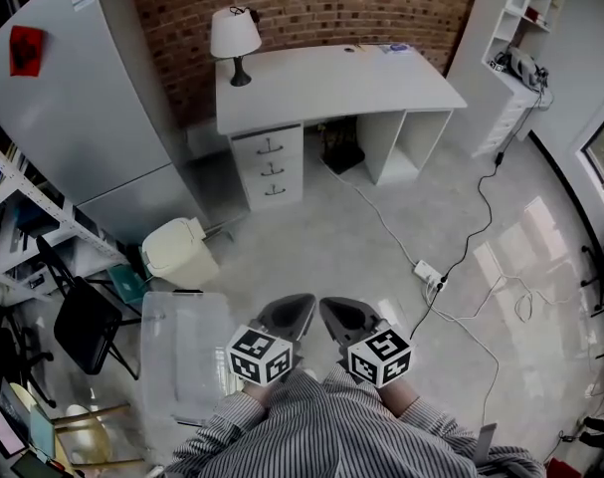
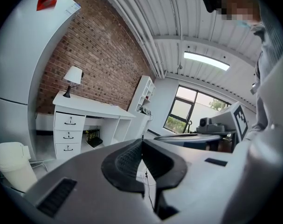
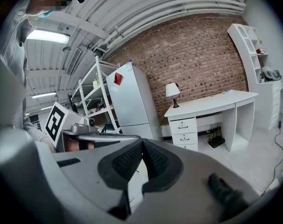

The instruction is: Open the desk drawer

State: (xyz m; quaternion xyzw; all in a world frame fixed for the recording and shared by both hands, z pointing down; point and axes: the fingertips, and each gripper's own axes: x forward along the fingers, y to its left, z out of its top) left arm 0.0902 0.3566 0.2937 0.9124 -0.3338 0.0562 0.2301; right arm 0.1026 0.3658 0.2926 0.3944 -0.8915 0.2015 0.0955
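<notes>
Three drawers (image 1: pixel 268 166), all shut, are stacked under the left end of the white counter (image 1: pixel 331 78). Lamp (image 1: pixel 234 38) on its back-left corner, brick wall (image 1: pixel 311 3) behind, fridge (image 1: pixel 73 118) to its left. Glossy floor (image 1: pixel 341 247) runs out in front of the counter, with a bin (image 1: pixel 177 252) front-left and a power strip (image 1: pixel 429 272) front-right. Left hand-held gripper (image 1: pixel 292 310) and right hand-held gripper (image 1: pixel 343 315) are well short of the counter, both with jaws pressed together on nothing.
</notes>
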